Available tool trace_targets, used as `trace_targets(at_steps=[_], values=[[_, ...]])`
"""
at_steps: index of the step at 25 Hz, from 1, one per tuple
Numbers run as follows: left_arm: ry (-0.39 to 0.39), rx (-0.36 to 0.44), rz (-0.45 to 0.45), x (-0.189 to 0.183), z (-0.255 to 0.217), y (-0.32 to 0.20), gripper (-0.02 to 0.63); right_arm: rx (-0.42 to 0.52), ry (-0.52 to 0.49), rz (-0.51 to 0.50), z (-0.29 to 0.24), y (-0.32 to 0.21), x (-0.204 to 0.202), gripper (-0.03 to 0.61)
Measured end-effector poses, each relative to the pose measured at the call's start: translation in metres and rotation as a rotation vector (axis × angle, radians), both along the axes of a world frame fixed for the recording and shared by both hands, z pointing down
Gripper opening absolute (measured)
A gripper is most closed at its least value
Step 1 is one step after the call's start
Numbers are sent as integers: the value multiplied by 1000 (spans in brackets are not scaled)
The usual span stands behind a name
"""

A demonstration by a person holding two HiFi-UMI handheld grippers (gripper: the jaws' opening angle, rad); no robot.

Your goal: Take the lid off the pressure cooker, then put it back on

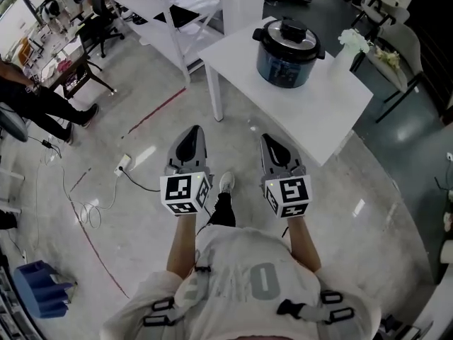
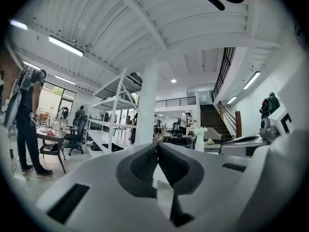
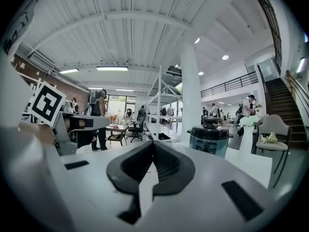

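The pressure cooker (image 1: 287, 52) stands on a white table (image 1: 233, 59), and its black lid (image 1: 290, 32) sits on top of it. Just beside it, at the right, there is a white vase (image 1: 345, 61) with pale flowers. The person stands on the grey floor (image 1: 340, 211) in front of the table and holds the 2 grippers side by side. The left gripper (image 1: 192, 132) has its jaws pressed together with nothing between them; its own view shows the 2 dark pads meeting at the tips. The right gripper (image 1: 269, 140) is the same, jaws together and empty. Both point toward the table and are well apart from the cooker. In the right gripper view the cooker is ahead, a little to the right of the jaws. A white shelf rack (image 1: 177, 16) stands left of the table, and a red line (image 1: 159, 110) runs over the floor. 1 white shoe (image 1: 226, 183) of the person shows between the grippers.
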State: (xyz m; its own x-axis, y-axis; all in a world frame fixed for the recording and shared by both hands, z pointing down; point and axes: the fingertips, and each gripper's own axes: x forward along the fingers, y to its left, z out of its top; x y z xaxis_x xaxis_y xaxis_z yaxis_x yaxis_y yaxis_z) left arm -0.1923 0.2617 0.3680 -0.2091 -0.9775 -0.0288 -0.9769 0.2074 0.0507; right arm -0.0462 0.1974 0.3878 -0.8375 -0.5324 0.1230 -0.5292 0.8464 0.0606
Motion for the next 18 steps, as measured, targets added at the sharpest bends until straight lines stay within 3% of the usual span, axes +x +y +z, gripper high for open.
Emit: trace_targets(at_steps=[10, 18], values=[[-1, 17, 73, -87, -28, -125, 18, 4, -23, 76, -33, -133, -89, 9], [11, 41, 106, -155, -32, -194, 18, 28, -33, 104, -45, -198, -162, 9]])
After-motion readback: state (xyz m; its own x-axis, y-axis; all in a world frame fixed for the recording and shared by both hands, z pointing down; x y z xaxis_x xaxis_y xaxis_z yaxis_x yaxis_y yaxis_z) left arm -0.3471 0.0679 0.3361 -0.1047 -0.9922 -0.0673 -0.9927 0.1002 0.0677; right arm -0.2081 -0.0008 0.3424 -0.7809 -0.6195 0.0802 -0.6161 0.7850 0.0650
